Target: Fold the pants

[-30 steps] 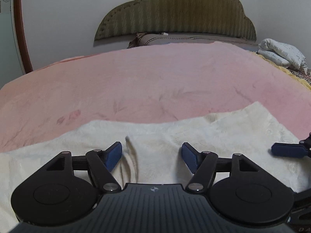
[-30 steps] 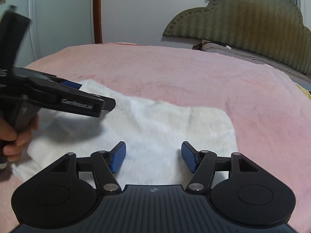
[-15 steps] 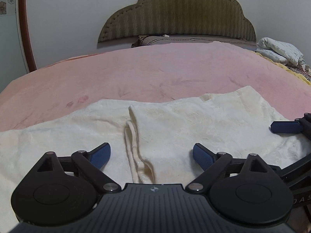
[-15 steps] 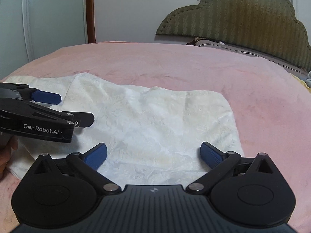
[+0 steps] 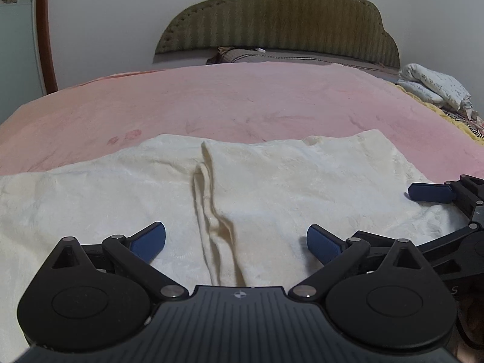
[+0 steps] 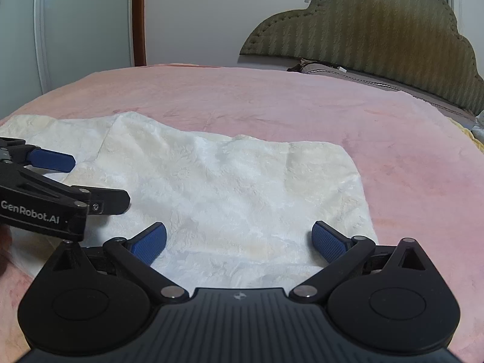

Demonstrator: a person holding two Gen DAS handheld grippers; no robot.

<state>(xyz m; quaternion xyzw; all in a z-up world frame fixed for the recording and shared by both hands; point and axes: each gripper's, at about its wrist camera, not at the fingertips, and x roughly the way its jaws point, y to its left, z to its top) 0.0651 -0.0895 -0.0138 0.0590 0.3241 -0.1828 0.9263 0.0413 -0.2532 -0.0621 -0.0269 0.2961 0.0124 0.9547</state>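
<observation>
Cream-white pants (image 5: 272, 187) lie flat on the pink bedspread, one end folded over the rest; the fold's edge runs down the middle of the left wrist view. They also show in the right wrist view (image 6: 230, 187). My left gripper (image 5: 236, 240) is open and empty, low over the fold's near edge. My right gripper (image 6: 239, 239) is open and empty over the near edge of the folded layer. The left gripper's fingers (image 6: 51, 158) show at the left of the right wrist view; the right gripper's fingers (image 5: 429, 192) show at the right of the left wrist view.
The pink bedspread (image 5: 242, 99) stretches far beyond the pants to an olive padded headboard (image 5: 278, 18). White patterned pillows (image 5: 435, 87) lie at the far right. A wall with sockets and a wooden door frame (image 6: 137, 15) stand at the left.
Both grippers have opened wider and drawn back from the pants, so more of the folded cloth shows. The left gripper has dropped lower at the left of the right wrist view.
</observation>
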